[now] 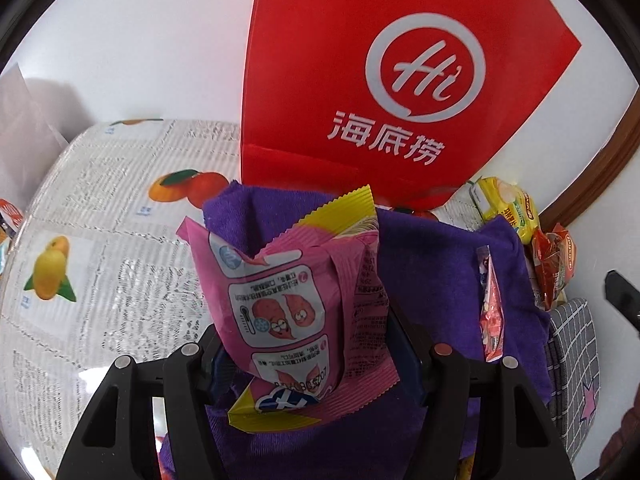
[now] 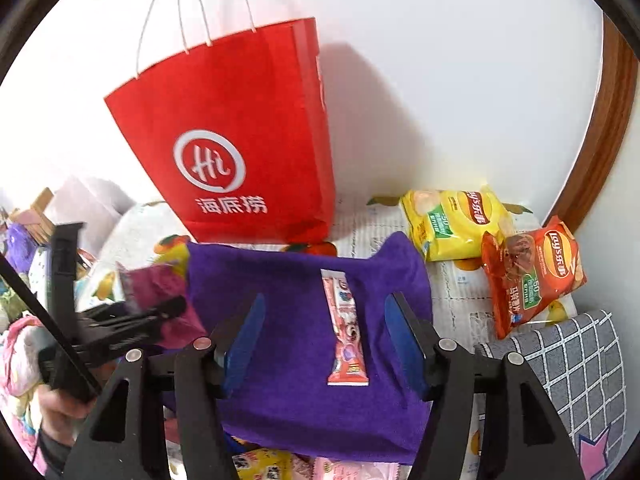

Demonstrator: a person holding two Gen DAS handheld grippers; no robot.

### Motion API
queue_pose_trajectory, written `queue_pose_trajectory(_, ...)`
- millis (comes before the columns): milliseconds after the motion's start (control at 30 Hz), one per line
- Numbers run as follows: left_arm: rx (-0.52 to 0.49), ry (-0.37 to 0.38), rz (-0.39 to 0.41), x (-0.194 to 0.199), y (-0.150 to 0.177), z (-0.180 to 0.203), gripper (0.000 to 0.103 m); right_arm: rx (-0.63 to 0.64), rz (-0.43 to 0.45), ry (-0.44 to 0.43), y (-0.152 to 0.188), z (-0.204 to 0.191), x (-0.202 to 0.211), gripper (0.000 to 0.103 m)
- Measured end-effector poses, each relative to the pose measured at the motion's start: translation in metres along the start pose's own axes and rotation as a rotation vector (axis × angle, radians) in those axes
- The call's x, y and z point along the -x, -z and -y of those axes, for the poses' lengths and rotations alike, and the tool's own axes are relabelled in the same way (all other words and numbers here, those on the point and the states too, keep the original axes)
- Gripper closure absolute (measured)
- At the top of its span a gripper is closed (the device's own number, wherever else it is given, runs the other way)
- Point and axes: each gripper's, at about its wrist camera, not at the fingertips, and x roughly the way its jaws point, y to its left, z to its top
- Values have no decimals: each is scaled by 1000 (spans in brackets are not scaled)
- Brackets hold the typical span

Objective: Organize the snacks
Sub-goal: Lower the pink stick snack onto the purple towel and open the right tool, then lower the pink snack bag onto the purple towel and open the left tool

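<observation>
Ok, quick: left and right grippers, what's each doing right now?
Left gripper: shut on the pink snack packet.
Right gripper: open, holding nothing, above the slim pink stick pack.

Bright, even daylight in both views; white wall (image 2: 440, 80) nearly overexposed. Red paper bag (image 2: 240, 140) casts soft shadow rightward onto wall. Strong fisheye bending, dark vignette at corners. Left gripper (image 2: 120, 320) motion-blurred in right wrist view; centre sharp.
</observation>
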Motion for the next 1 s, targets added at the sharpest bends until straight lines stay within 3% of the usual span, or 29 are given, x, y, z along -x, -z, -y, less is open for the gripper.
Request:
queue_pose_trajectory(367,20,30,-43,-7,1,-4,40,15,-58,-32,5,-13,-6,41)
queue_pose_trajectory(600,-12,4,-62,-9,1,2,39,36,-49,-52,4,-20,3,41)
queue_pose_trajectory(733,-2,19,-46,-6,0,2,27,36,-42,-65,4,-22,8,41)
queue_pose_trajectory(900,4,3,-25,3,-4,-1,27,39,-43,-63,5,-25,8,41)
queue_pose_trajectory(1000,0,-48,16,12,-6,-1,27,45,-50,-65,5,-27,8,41)
